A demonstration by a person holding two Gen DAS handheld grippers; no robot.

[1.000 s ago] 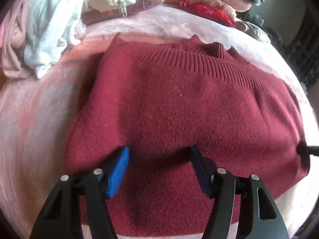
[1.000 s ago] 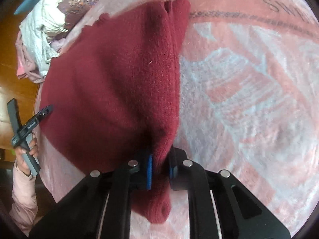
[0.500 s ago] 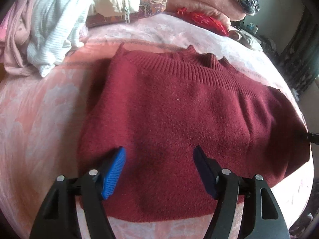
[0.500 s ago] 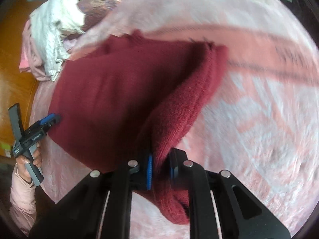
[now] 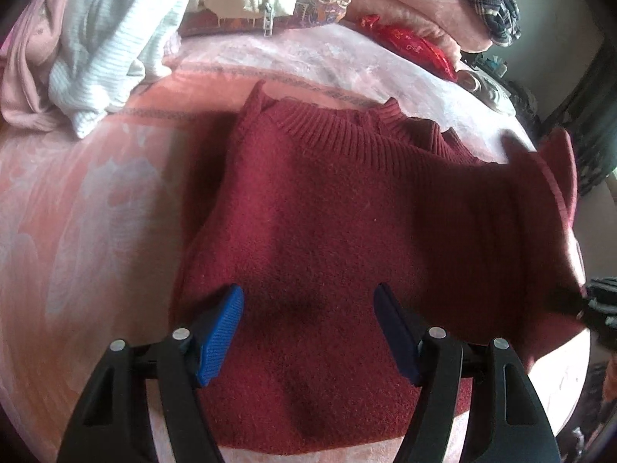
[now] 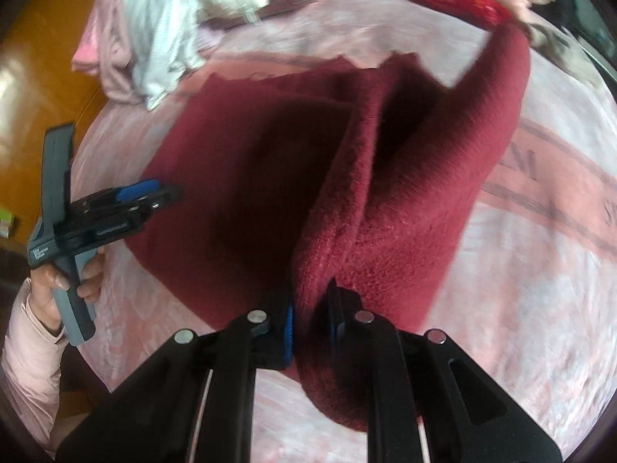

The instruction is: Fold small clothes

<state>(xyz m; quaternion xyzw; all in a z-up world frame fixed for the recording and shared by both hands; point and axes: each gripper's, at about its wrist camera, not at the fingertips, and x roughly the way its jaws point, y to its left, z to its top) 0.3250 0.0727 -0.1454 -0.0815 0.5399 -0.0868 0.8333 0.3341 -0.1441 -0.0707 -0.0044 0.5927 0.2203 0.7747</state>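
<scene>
A: sweater [image 5: 327, 223] is showing dark red, ribbed collar. Blanket [image 5: 96, 212] is reading pink, white mottling.
B: gripper pads [image 5: 219, 332] are showing blue; heap's top garment [image 5: 112, 34] white.

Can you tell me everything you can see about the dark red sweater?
The dark red sweater is a fuzzy knit with a ribbed neckband. It lies spread on a pink patterned blanket. Its right side is lifted in a fold, pinched between the shut right tongs, so part of it hangs off the blanket. The left tongs hover open above its near edge, not gripping it.
</scene>
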